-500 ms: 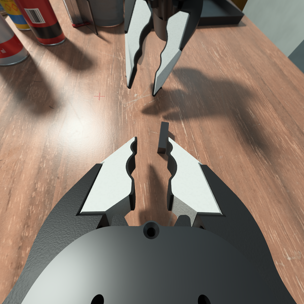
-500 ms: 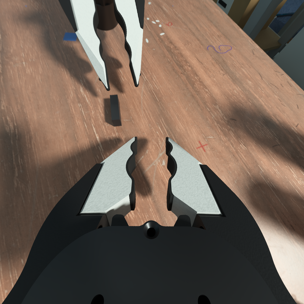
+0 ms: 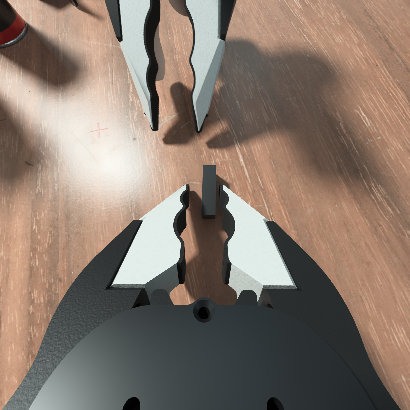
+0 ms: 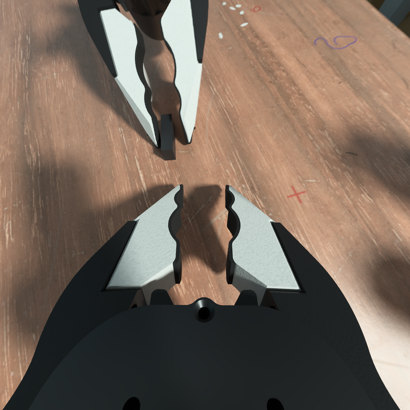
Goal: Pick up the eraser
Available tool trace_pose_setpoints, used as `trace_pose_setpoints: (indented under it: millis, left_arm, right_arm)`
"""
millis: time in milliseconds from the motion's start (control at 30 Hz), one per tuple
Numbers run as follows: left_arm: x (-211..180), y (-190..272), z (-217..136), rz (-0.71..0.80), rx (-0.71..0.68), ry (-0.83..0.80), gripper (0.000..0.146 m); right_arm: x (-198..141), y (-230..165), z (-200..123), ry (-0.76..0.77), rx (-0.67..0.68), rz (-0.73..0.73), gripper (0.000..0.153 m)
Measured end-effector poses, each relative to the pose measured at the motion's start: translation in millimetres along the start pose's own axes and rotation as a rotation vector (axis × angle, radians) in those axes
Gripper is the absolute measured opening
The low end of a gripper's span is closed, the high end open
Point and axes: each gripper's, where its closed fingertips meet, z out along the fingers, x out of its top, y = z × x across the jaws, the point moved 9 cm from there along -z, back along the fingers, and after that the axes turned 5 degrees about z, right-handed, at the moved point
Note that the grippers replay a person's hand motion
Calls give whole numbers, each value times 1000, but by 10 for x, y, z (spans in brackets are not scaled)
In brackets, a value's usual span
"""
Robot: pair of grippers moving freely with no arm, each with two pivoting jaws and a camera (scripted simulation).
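Note:
The eraser point(image 3: 208, 190) is a small dark grey block lying on the wooden table point(image 3: 310, 199). My left gripper point(image 3: 204, 186) is open and low over the table. Its fingertips straddle the eraser's near half, which sits closer to the right finger, with a gap on each side. The right wrist view shows the same: the eraser point(image 4: 166, 135) lies between the left gripper's point(image 4: 172, 143) tips. My right gripper point(image 4: 204, 186) is open and empty, facing the left one a short way beyond the eraser; it also shows in the left wrist view point(image 3: 176, 129).
A red and black can point(image 3: 8, 33) stands at the far left edge of the left wrist view. A red cross mark point(image 4: 296, 194), a purple scribble point(image 4: 335, 42) and white specks point(image 4: 233, 8) are on the table top.
The left gripper has moved forward and a little right, so the eraser now lies between its fingers instead of ahead of the right tip. Its jaws are slightly narrower. The two grippers are closer together.

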Motion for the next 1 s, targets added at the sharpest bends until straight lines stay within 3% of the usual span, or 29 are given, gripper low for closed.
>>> trace_pose_setpoints:
  millis: [200, 433, 700, 1000]
  left_arm:
    - [0, 41, -6, 29, 5, -6, 11]
    - [-41, -6, -55, 66, 84, -2, 11]
    - [-53, -50, -105, 53, 77, 5, 11]
    - [-48, -44, -125, 78, 61, 12, 11]
  right_arm:
    - [-17, 39, -37, 21, 0, 45, 40]
    - [-40, 33, 1, -13, 57, 98, 35]
    - [100, -13, 60, -34, -123, 154, 45]
    - [65, 14, 38, -67, -111, 296, 15]
